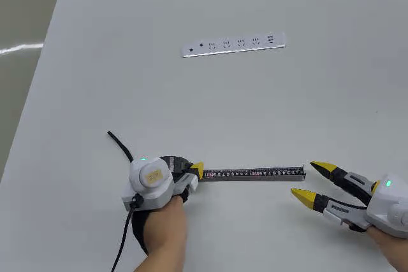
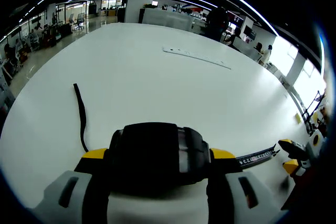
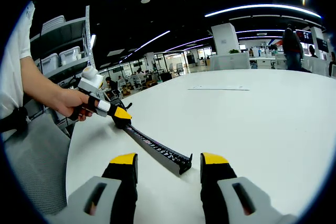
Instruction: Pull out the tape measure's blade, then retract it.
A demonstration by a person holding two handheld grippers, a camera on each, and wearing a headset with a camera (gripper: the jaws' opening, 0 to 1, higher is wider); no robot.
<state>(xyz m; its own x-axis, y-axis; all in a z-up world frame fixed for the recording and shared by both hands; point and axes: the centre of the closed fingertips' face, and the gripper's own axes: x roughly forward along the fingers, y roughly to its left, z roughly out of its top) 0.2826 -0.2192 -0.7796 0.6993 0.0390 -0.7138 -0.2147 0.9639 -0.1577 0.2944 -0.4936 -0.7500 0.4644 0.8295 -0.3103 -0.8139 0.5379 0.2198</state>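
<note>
The white table [image 1: 319, 106] is smooth, matte and broad. Its left edge runs slantwise up the head view, with grey floor [image 1: 19, 62] beyond it, and there is open surface on every side of the work. A flat white power strip [image 1: 233, 44] lies well apart, farther up the table.

The tape measure [image 1: 177, 164] sits near the table's near edge. It is a rounded black case, clamped between the yellow-tipped fingers [image 2: 223, 155] of the left gripper [image 2: 158, 156]. From the case the blade [image 1: 255, 173] lies drawn out flat along the table towards the right, narrow and dark with fine pale markings too small to read.

The blade's hooked end lies in the gap of the right gripper [image 3: 168, 159], whose fingers [image 3: 125, 177] stand wide apart and do not touch it.

A thin black strap [image 2: 80, 114] curls on the table just left of the case. The gripper body hides most of the case in the head view, and where the strap joins cannot be made out.
</note>
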